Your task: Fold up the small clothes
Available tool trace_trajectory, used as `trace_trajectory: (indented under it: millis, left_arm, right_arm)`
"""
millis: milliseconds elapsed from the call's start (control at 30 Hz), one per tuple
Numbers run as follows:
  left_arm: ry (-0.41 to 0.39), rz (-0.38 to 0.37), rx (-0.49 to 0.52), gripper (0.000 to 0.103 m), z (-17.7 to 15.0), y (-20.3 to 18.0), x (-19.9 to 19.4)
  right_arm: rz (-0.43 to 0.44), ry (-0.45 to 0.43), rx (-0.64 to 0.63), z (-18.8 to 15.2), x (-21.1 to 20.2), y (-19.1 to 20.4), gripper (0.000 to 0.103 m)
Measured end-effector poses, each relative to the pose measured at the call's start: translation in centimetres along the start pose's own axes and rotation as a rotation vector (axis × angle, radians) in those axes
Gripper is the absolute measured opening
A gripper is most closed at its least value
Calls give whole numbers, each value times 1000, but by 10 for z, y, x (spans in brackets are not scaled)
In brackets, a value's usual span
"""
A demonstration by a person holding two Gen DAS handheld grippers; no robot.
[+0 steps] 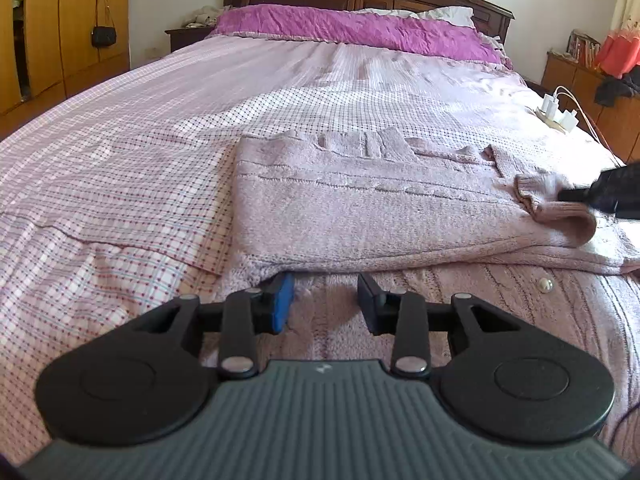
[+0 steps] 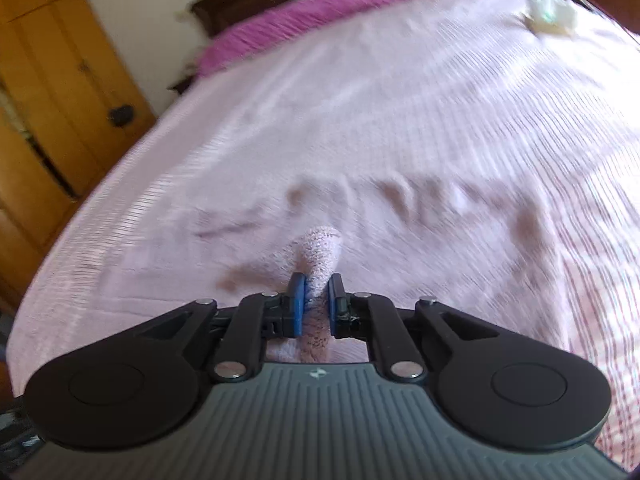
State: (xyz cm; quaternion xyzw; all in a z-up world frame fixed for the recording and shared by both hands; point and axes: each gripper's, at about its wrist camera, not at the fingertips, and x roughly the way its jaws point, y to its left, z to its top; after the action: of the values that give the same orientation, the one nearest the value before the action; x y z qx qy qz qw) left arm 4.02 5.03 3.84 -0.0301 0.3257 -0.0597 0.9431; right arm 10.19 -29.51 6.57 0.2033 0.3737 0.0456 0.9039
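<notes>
A pink knit cardigan (image 1: 360, 216) lies spread on the checked bed cover (image 1: 120, 184), with a pearl button (image 1: 546, 285) on the near part. My left gripper (image 1: 326, 294) stands open over the cardigan's near edge. Its blue-padded left finger (image 1: 282, 300) touches the folded hem, and nothing is pinched between the jaws. In the left wrist view my right gripper (image 1: 576, 194) comes in from the right edge, shut on the ribbed sleeve cuff (image 1: 556, 208), which lies across the cardigan's body. In the blurred right wrist view the right gripper (image 2: 317, 298) pinches that pink sleeve (image 2: 322, 256).
A white power strip with chargers and cables (image 1: 558, 114) sits at the bed's right edge. A purple quilt (image 1: 352, 30) lies at the dark headboard. Wooden wardrobes (image 1: 60, 28) with a hanging black bag (image 1: 103, 36) stand left, and a low cabinet (image 1: 576, 76) stands right.
</notes>
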Motion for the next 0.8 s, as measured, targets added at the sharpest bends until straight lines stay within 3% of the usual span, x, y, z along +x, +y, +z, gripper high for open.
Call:
trace_trajectory:
  millis: [133,267,433,633,800]
  left_arm:
    - [-3,-26,-3,38,6,1,-11]
    - [-36,-37,12,38,14,-2,-23]
    - [-38,-46,26,38,24,-6,-20]
    - [35,-22,23,38,33,-10,2]
    - [64,-6,10,38,36,-9,15]
  right_arm:
    - [-2,-10,43,-8,-6,-11,33]
    - [-50,-78,-41,-10,-25,3,55]
    - [-22,-118,-185,-16,-45,37,64]
    - [-24,-96,-383,-27,-32,84,68]
    - [-81,-48,-404,-38,-10,89,68]
